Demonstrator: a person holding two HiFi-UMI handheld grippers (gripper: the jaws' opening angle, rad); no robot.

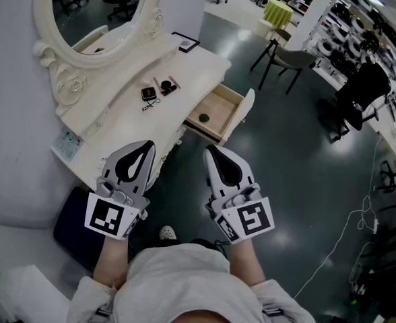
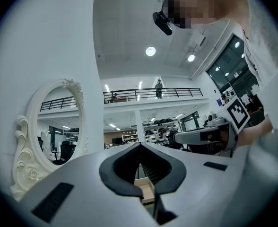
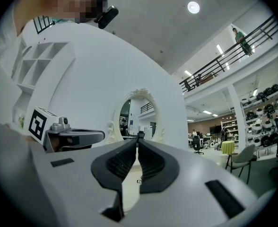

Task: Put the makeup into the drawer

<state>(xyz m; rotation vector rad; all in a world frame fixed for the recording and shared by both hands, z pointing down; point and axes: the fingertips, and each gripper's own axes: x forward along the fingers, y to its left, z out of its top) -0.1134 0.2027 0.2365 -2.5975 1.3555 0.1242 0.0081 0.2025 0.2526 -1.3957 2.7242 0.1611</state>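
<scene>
While the drawer gapes, makeup lies outside.

**Three cameras, one mirror in common**

My head camera sits high and looks steeply down. The left gripper and right gripper are close beneath it, and the cream-white carved dressing table lies beyond them. The left gripper view runs along its own jaws, tilted slightly upward, towards the open pale wooden drawer. The right gripper view faces the oval white-framed mirror almost head-on, across the tabletop. I see the opposite gripper at the edge of each gripper view, and all three views share the mirror.
</scene>
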